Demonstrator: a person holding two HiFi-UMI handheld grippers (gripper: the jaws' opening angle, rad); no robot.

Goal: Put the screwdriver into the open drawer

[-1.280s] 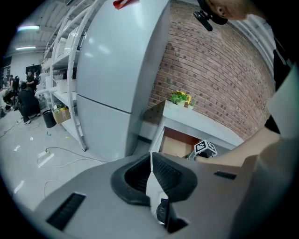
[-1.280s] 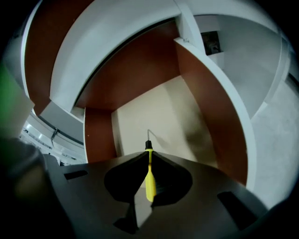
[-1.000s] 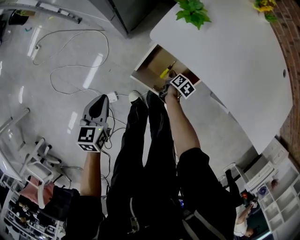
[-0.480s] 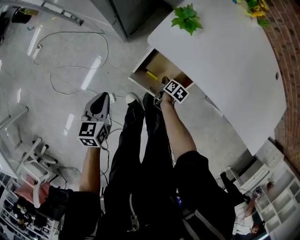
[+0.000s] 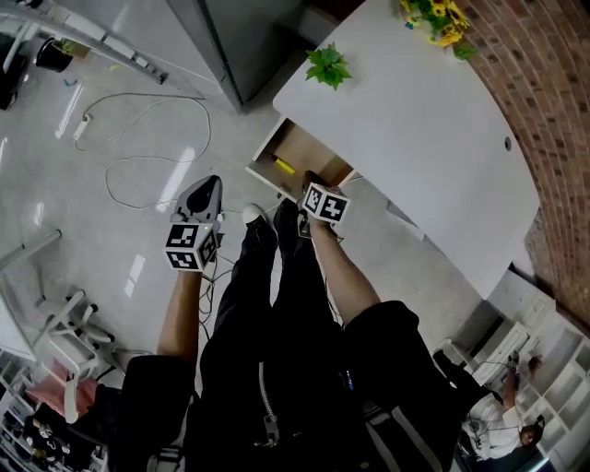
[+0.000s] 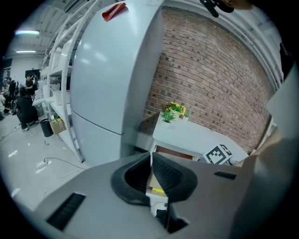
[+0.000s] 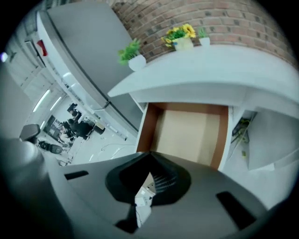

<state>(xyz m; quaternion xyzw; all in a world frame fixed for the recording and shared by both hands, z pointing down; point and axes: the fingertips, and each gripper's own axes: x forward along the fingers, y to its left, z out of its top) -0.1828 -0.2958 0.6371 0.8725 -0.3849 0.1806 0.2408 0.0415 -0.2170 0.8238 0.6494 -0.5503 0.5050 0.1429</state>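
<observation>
Screwdriver [image 5: 284,167] is lying inside the open drawer [image 5: 313,153] under the white desk [image 5: 415,138]. My right gripper [image 5: 310,182] hangs by the drawer's front, jaws closed on nothing. My left gripper [image 5: 206,187] is out over the floor, pinched together and empty too.

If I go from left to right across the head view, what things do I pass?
floor cable → left gripper → yellow screwdriver, lying in the open drawer → right gripper → yellow flowers → brick wall
</observation>
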